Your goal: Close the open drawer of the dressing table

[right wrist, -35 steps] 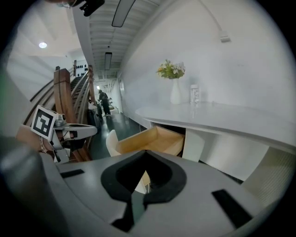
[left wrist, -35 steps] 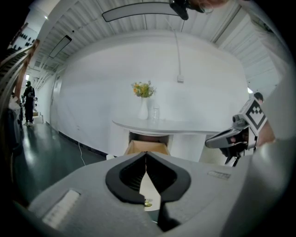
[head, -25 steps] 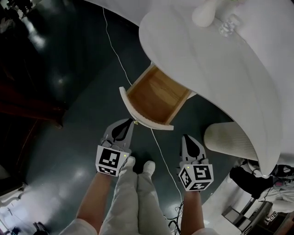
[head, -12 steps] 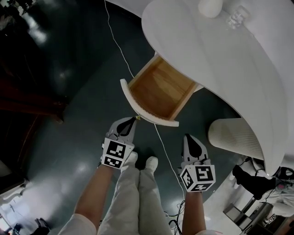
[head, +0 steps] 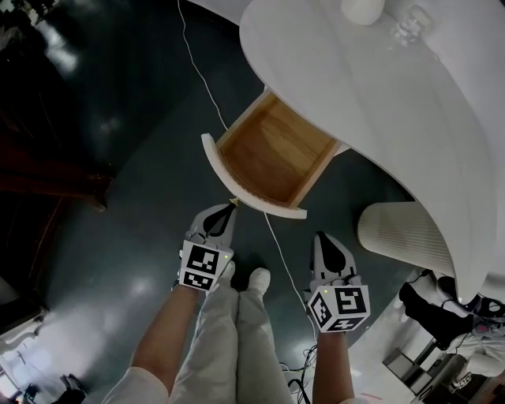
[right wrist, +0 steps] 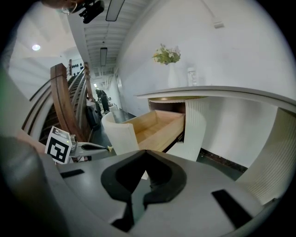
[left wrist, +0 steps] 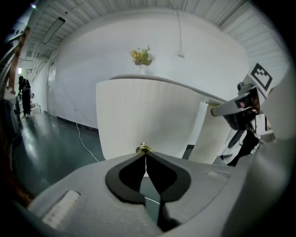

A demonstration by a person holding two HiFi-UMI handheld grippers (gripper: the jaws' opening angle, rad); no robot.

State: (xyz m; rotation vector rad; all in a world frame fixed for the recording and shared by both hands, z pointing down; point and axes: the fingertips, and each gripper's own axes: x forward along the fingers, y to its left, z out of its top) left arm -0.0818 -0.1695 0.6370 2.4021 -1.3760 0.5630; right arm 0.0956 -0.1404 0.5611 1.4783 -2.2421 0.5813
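The dressing table's drawer (head: 272,154) stands pulled out from under the white tabletop (head: 379,102), its bare wooden inside showing. Its curved white front (head: 223,175) carries a small gold knob (left wrist: 144,148). My left gripper (head: 231,205) is shut, and its tips touch that knob; in the left gripper view the ribbed drawer front (left wrist: 148,115) fills the middle. My right gripper (head: 319,237) hangs shut and holds nothing, a little short of the drawer's right corner. The right gripper view shows the open drawer (right wrist: 152,129) from the side, with the left gripper (right wrist: 99,147) at its front.
A ribbed white leg (head: 398,237) of the table stands right of my right gripper. A white cable (head: 201,87) runs across the dark glossy floor and passes under the drawer. A vase (head: 363,9) sits on the tabletop. The person's shoes (head: 256,280) stand between the grippers. A wooden stair rail (right wrist: 62,102) rises at the left.
The left gripper stays at the knob throughout. The head view has shifted slightly, and the drawer looks about as far out as before. The right gripper has barely moved.
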